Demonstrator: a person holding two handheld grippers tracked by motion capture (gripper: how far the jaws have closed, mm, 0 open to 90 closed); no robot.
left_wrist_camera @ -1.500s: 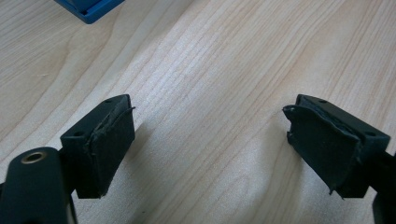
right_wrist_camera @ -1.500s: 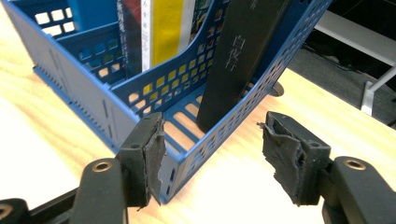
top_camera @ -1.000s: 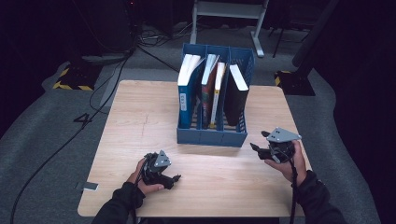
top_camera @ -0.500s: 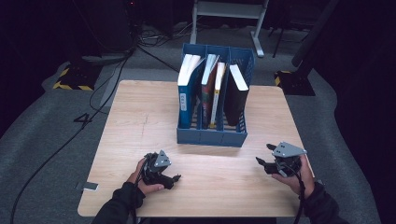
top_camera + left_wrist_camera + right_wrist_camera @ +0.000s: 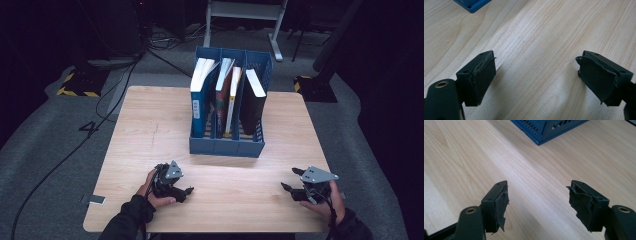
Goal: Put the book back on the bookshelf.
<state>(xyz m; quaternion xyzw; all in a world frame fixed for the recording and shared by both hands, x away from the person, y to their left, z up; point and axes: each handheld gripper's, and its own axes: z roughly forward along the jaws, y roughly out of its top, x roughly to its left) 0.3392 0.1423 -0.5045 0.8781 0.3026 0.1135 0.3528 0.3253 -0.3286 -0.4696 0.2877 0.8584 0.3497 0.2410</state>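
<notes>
In the high view, the left gripper is held low over the near left part of the table, gripped by a hand whose sleeved forearm comes in from the bottom edge; its fingers point right across the wood. The right gripper is held at the near right corner, its fingers pointing left, with the right hand behind it. A blue file rack with upright books is seen standing at the middle far side of the table, well apart from both grippers.

In the left gripper view, the fingers are spread wide over bare wood, nothing between them; a corner of the file rack is seen at the top.

In the right gripper view, the fingers have just been opening and are apart, nothing between them; the file rack lies ahead.
</notes>
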